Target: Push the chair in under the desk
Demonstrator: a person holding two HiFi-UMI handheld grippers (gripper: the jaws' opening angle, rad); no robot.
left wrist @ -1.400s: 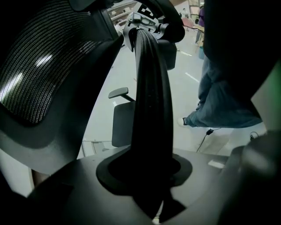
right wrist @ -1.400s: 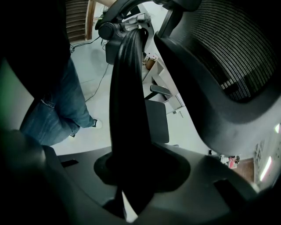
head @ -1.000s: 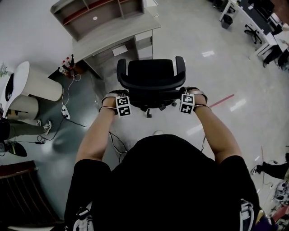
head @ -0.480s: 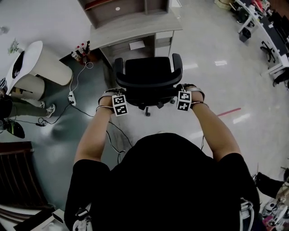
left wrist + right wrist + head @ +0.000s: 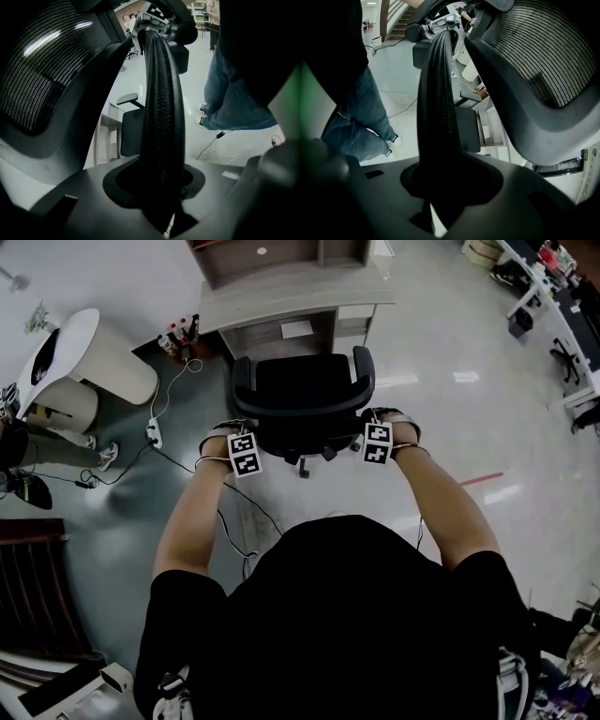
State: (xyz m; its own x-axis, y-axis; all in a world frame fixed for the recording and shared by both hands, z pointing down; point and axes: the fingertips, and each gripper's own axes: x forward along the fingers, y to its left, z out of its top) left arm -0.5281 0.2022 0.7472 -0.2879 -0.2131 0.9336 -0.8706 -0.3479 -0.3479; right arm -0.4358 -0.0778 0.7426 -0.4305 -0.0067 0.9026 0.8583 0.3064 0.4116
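Observation:
The black office chair (image 5: 303,401) stands just in front of the grey desk (image 5: 281,294), its seat facing the kneehole. My left gripper (image 5: 242,439) is shut on the left side of the backrest's top edge, and my right gripper (image 5: 377,430) on the right side. In the left gripper view the ribbed black backrest rim (image 5: 158,112) runs up between the jaws, with the mesh back (image 5: 42,70) to its left. The right gripper view mirrors this: rim (image 5: 437,108) between the jaws, mesh (image 5: 534,61) to the right. The fingertips are hidden by the chair.
A white round table (image 5: 89,357) stands at the left, with bottles (image 5: 183,332) by the desk's left leg. A power strip with cable (image 5: 154,433) lies on the floor. A person's legs (image 5: 56,451) show at far left. More desks (image 5: 562,296) stand at the far right.
Both grippers and the chair have moved forward toward the desk. The chair's front now sits closer to the kneehole. The grip on the backrest is unchanged.

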